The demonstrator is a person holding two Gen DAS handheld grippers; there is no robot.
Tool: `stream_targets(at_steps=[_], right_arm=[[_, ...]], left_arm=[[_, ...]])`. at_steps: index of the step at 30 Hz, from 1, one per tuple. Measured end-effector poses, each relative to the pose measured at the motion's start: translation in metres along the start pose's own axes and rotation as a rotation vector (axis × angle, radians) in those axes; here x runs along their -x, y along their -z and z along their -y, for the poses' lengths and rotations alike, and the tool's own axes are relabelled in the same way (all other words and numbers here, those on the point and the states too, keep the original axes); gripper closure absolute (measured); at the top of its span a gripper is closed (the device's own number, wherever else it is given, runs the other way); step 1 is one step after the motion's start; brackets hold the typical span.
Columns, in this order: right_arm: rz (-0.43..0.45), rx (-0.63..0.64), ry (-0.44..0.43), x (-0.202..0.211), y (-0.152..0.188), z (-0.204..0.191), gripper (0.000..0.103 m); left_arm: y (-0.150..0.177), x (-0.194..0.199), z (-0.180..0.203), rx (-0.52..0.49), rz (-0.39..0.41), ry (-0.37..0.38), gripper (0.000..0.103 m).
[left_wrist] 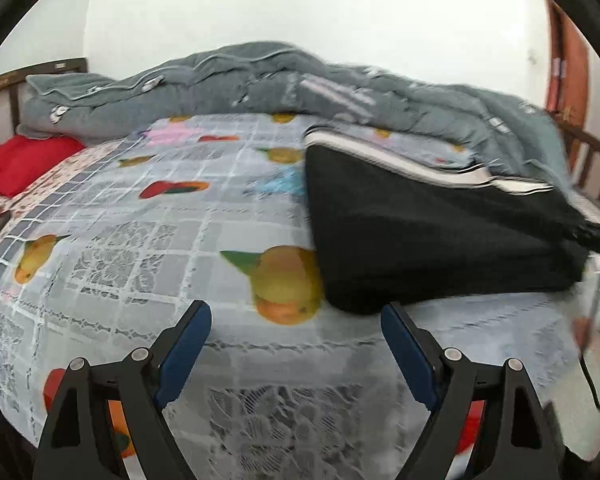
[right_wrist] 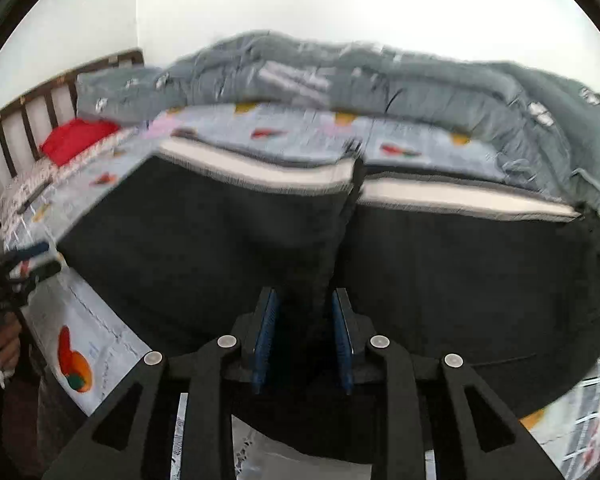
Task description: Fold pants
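Well, starting at the far left of the left wrist view, we see a dark wooden slatted headboard point(left_wrist: 4, 96) against a plain white wall point(left_wrist: 300, 4), and below it a red pillow point(left_wrist: 24, 164) lying on a floral sheet. Moving right, the bed point(left_wrist: 148, 248) is spread with a pale grey lace-patterned cover printed with fruit. Along its far side a grey quilt point(left_wrist: 260, 84) is heaped in a long ridge from the headboard end across to the right.

Our left hand-held gripper point(left_wrist: 296, 340) hovers over the near part of the cover with its blue-padded fingers spread wide, and nothing is between them. Just beyond its right finger lie the black pants point(left_wrist: 428, 236), folded over into a thick slab on the right half of the bed, a white side stripe running along their far edge. At the far right a reddish wooden door frame point(left_wrist: 568, 56) stands by the wall, with more dark rails below it.

In the right wrist view the pants point(right_wrist: 220, 248) fill the middle, spread across the bed with the white stripe at the far edge. Our right hand-held gripper point(right_wrist: 304, 340) has its fingers drawn close together around a bunched ridge of the black cloth. At the left edge of that view the other gripper shows small and blurred
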State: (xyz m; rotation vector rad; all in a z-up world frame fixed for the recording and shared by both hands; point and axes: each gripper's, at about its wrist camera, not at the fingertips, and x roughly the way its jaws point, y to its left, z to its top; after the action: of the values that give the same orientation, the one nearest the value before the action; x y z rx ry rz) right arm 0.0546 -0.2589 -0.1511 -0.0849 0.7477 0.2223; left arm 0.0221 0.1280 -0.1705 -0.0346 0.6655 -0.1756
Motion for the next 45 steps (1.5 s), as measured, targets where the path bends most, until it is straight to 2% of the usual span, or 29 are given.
stream_targets(at_steps=[2,4,6,9,11,13,15,18,20,23,25,27,30,34,36,38,39,40,42,43,45], right_arm=[[0.06,-0.038,-0.02,0.015,-0.007,0.006,0.074],[0.092,-0.056,-0.059,0.021,-0.012,0.009,0.074],[0.1,-0.047,-0.044,0.016,-0.018,0.006,0.074],[0.011,-0.027,0.006,-0.012,-0.011,-0.001,0.074],[-0.075,-0.028,0.019,-0.033,0.005,-0.003,0.074],[-0.024,-0.02,0.002,-0.024,0.013,-0.005,0.074],[-0.045,-0.026,-0.044,-0.013,0.013,-0.004,0.074],[0.008,-0.066,-0.073,0.021,0.014,0.011,0.07],[0.074,-0.108,-0.017,0.05,0.019,0.037,0.054],[0.154,-0.222,0.084,0.079,0.029,0.086,0.037],[0.174,-0.335,0.139,0.088,0.038,0.124,0.033],[0.138,-0.442,0.19,0.087,0.05,0.165,0.033],[0.077,-0.527,0.214,0.076,0.064,0.198,0.033],[0.026,-0.635,0.131,0.051,0.076,0.23,0.033],[0.026,-0.688,0.058,0.037,0.078,0.239,0.033],[0.04,-0.706,0.039,0.028,0.074,0.246,0.033],[0.04,-0.714,0.044,0.023,0.07,0.248,0.033],[0.041,-0.724,0.047,0.016,0.068,0.251,0.033],[0.059,-0.743,0.048,0.006,0.062,0.254,0.033],[0.062,-0.751,0.054,0.002,0.059,0.255,0.033],[0.062,-0.748,0.097,-0.005,0.049,0.256,0.05]], left_arm=[[-0.005,0.008,0.002,0.005,0.037,0.03,0.017],[-0.02,0.007,0.005,0.021,0.045,0.023,0.017],[-0.034,0.001,0.01,0.025,0.037,0.002,0.017],[-0.051,-0.02,0.024,-0.01,-0.024,-0.093,0.017],[-0.048,-0.041,0.03,-0.027,-0.106,-0.142,0.017],[-0.042,-0.057,0.029,-0.005,-0.176,-0.157,0.016],[-0.042,-0.055,0.023,0.042,-0.178,-0.123,0.016],[-0.054,-0.05,0.016,0.092,-0.186,-0.054,0.017],[-0.063,-0.051,0.013,0.12,-0.191,-0.032,0.018],[-0.072,-0.06,0.012,0.165,-0.215,0.03,0.019],[-0.078,-0.071,0.01,0.195,-0.229,0.066,0.02],[-0.084,-0.081,0.007,0.228,-0.233,0.09,0.023],[-0.091,-0.102,0.005,0.264,-0.277,0.147,0.027],[-0.093,-0.122,0.006,0.226,-0.311,0.152,0.032],[-0.095,-0.129,0.003,0.226,-0.307,0.174,0.034],[-0.1,-0.135,0.0,0.247,-0.315,0.21,0.035],[-0.102,-0.139,0.0,0.252,-0.32,0.219,0.04],[-0.105,-0.145,0.0,0.252,-0.326,0.222,0.05],[-0.108,-0.153,0.001,0.254,-0.336,0.217,0.058],[-0.11,-0.157,0.0,0.262,-0.34,0.22,0.066],[-0.113,-0.163,-0.004,0.323,-0.374,0.242,0.075]])
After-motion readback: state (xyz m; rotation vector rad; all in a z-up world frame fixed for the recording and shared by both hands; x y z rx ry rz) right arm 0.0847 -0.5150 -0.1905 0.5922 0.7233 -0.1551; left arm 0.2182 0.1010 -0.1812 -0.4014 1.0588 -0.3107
